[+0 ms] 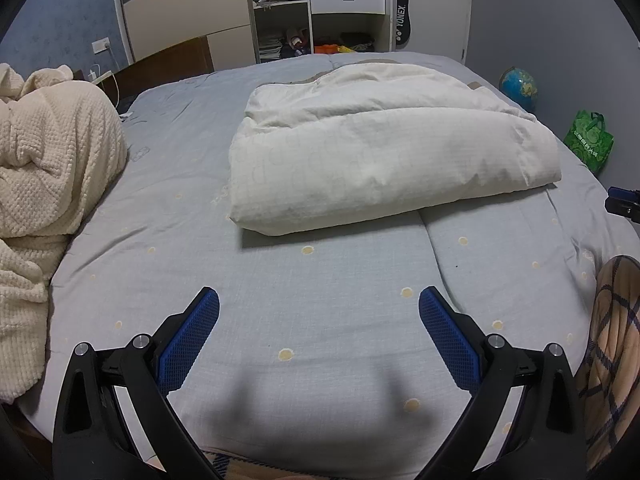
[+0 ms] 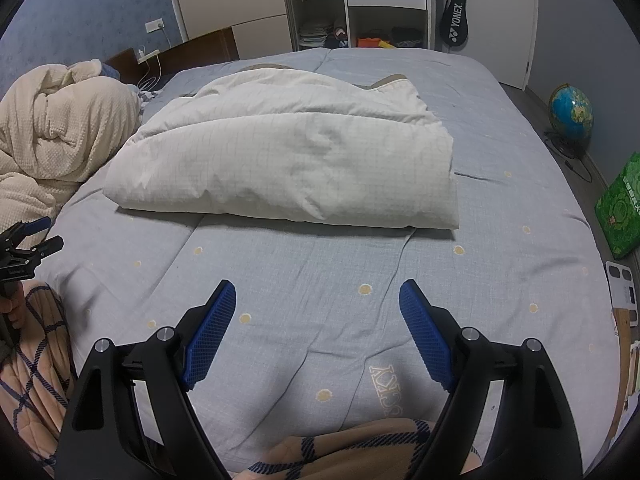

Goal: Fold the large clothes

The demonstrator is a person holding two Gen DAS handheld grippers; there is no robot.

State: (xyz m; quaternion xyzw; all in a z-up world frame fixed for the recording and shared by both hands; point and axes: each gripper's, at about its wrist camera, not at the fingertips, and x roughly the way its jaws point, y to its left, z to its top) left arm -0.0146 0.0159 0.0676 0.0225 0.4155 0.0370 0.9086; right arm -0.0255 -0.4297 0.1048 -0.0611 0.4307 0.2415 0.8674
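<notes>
A white quilted duvet lies folded into a thick bundle on the middle of the bed; it also shows in the right wrist view. My left gripper is open and empty, held above the grey-blue bedsheet short of the duvet's near edge. My right gripper is open and empty too, above the same sheet in front of the duvet. The left gripper shows at the left edge of the right wrist view, and a tip of the right gripper at the right edge of the left wrist view.
A cream waffle blanket is heaped at the bed's left side. A wardrobe with shelves and drawers stands behind the bed. A globe and a green bag are on the floor at right. My plaid sleeve is close by.
</notes>
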